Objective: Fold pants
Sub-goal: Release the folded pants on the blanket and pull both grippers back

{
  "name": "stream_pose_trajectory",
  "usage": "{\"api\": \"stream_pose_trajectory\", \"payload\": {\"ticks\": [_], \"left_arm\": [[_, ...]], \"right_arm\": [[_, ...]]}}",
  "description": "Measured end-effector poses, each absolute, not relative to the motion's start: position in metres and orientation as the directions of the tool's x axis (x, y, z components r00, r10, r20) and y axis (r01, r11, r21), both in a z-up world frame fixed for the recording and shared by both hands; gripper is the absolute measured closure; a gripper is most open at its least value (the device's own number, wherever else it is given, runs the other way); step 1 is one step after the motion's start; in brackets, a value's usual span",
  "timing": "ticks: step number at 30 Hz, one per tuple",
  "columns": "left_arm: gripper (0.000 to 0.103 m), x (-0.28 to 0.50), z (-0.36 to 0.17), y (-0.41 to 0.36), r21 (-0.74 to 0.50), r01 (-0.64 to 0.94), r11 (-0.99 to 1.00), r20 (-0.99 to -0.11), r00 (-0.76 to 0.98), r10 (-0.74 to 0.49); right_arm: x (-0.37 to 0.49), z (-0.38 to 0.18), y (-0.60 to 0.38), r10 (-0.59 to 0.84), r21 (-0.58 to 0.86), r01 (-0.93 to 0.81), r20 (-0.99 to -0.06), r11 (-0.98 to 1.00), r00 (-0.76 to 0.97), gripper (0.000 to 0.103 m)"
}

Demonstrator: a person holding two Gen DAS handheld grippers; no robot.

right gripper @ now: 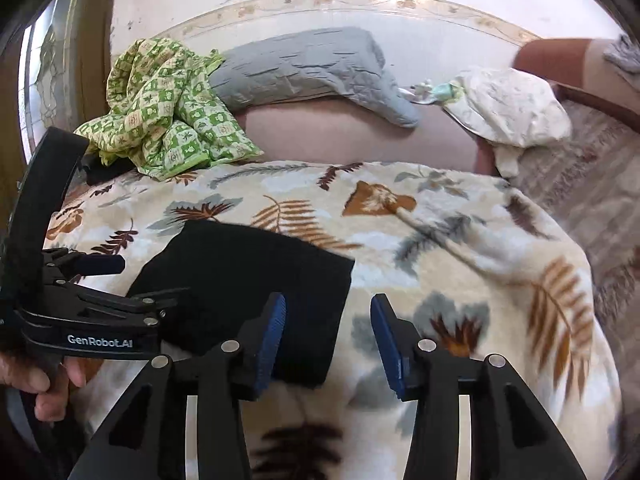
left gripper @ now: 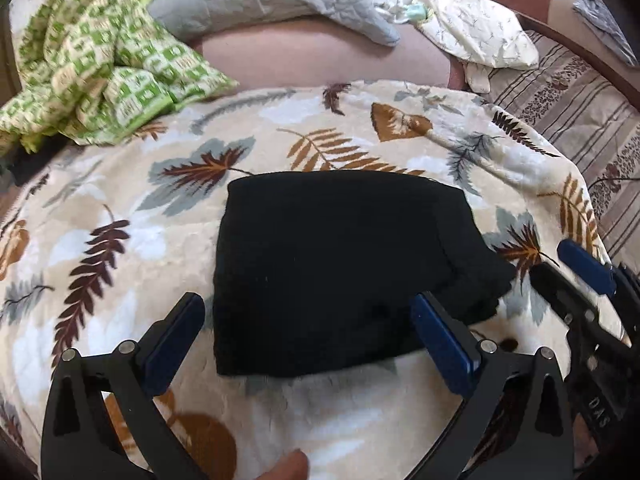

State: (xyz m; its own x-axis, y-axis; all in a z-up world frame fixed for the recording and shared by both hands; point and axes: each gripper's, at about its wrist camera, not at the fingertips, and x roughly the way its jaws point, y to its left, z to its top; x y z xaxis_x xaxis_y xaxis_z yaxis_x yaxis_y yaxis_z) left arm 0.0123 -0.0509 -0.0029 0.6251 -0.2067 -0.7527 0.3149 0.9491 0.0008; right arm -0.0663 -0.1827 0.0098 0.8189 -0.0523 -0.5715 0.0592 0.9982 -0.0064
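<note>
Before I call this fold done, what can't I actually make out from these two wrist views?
- Black pants: uniformly dark in both views, so layers and fold lines are unreadable.
- Pants' near-right edge: left wrist view, partly behind a blue finger; right wrist view, behind the right gripper's finger.
- Pants' left side: right wrist view, covered by the left gripper.
- Leaf-print blanket: right side motion-blurred, creases unclear.

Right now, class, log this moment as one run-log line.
pants: black pants folded, flat on leaf-print blanket | left gripper: open, empty | right gripper: open, empty
</note>
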Motion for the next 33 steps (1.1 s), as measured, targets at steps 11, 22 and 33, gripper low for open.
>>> {"api": "stream_pose_trajectory", "payload": {"ticks": [11,22,33], "left_arm": [[0.000,-0.003,-0.003,-0.056,0.090,0.307,0.947,-0.731,0.667,-0.147],[0.000,-0.006,-0.004,-0.057,0.027,0.332,0.943,-0.735,0.646,-0.206],[0.000,-0.002,-0.008,-0.053,0.026,0.303,0.953,-0.752,0.634,-0.181]], "right_arm": [[-0.075,0.007,-0.171,-0.041,-0.027,0.031,-0.571,0.999,0.820,0.057],[-0.075,0.009,-0.173,-0.027,-0.010,0.026,-0.557,1.000,0.830,0.058],[-0.072,0.006,-0.171,-0.008,-0.008,0.004,-0.575,1.000,0.818,0.058]]}}
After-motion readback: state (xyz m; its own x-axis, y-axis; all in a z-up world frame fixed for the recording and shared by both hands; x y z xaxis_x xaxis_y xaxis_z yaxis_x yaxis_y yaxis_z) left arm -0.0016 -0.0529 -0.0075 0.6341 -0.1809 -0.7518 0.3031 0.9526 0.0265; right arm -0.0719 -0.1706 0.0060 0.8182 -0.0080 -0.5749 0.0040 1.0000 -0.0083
